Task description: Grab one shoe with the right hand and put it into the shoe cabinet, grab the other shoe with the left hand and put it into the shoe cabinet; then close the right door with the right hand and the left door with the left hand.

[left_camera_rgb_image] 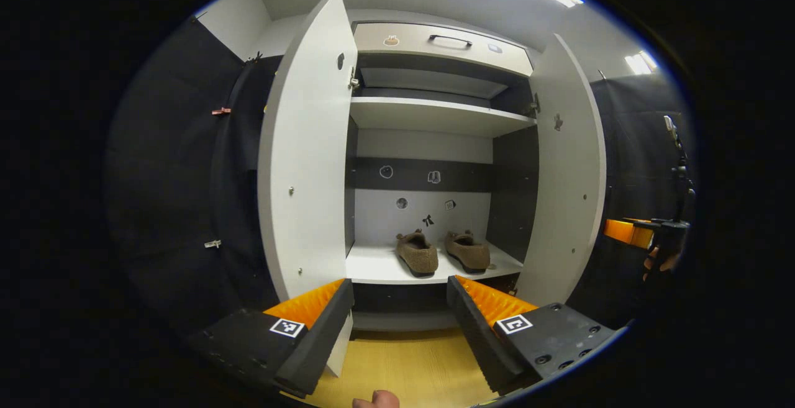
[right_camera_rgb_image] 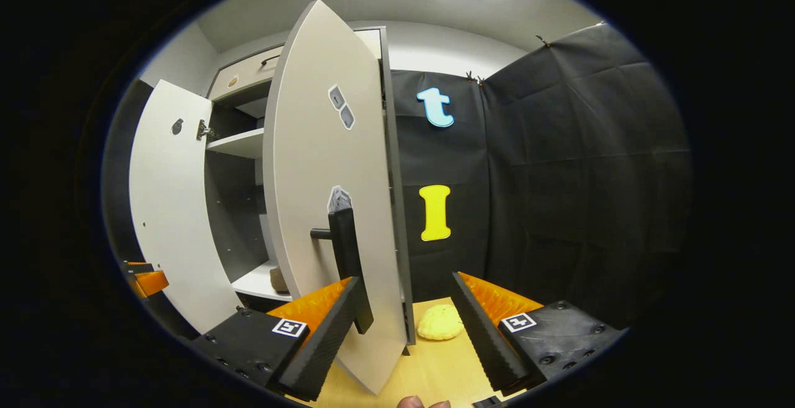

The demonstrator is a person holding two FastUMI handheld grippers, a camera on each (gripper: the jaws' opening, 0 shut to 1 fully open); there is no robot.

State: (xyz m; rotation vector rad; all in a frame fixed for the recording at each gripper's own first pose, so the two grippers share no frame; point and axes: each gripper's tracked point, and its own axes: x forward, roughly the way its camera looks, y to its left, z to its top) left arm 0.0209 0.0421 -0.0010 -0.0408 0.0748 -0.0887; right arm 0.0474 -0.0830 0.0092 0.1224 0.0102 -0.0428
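Now, in the left gripper view, the left gripper [left_camera_rgb_image: 400, 324] is hovering with its fingers [left_camera_rgb_image: 323, 327] spread wide and holding nothing. Straight ahead, beyond the gap between the fingers and well apart from them, the shoe cabinet [left_camera_rgb_image: 435, 116] is standing with both doors open. The two brown shoes are sitting side by side on the lower shelf [left_camera_rgb_image: 372, 268], above and past the fingertips. The left shoe [left_camera_rgb_image: 417, 253] is lying just off the gap's midline, the right shoe [left_camera_rgb_image: 467, 250] closer to the right finger's line. Each shoe's long axis is running front to back, heels toward the fingers and toes pointing to the cabinet's back wall, the pair splaying slightly apart. The left door [left_camera_rgb_image: 304, 159] is rising above the left finger, the right door [left_camera_rgb_image: 568, 172] above the right finger. Far off to the right, the right gripper [left_camera_rgb_image: 627, 231] is showing in a hand.

In the right gripper view, the right gripper [right_camera_rgb_image: 404, 327] is also standing wide and empty. The right door [right_camera_rgb_image: 329, 197] is hanging half open, its lower edge dropping between the fingers near the left one, and its dark handle [right_camera_rgb_image: 348, 259] is just above and beside the left fingertip; whether they touch I cannot tell. A yellow object [right_camera_rgb_image: 440, 323] is lying on the floor [right_camera_rgb_image: 435, 371] between the fingers. One shoe [right_camera_rgb_image: 279, 280] is peeking out on the shelf, left of the door.
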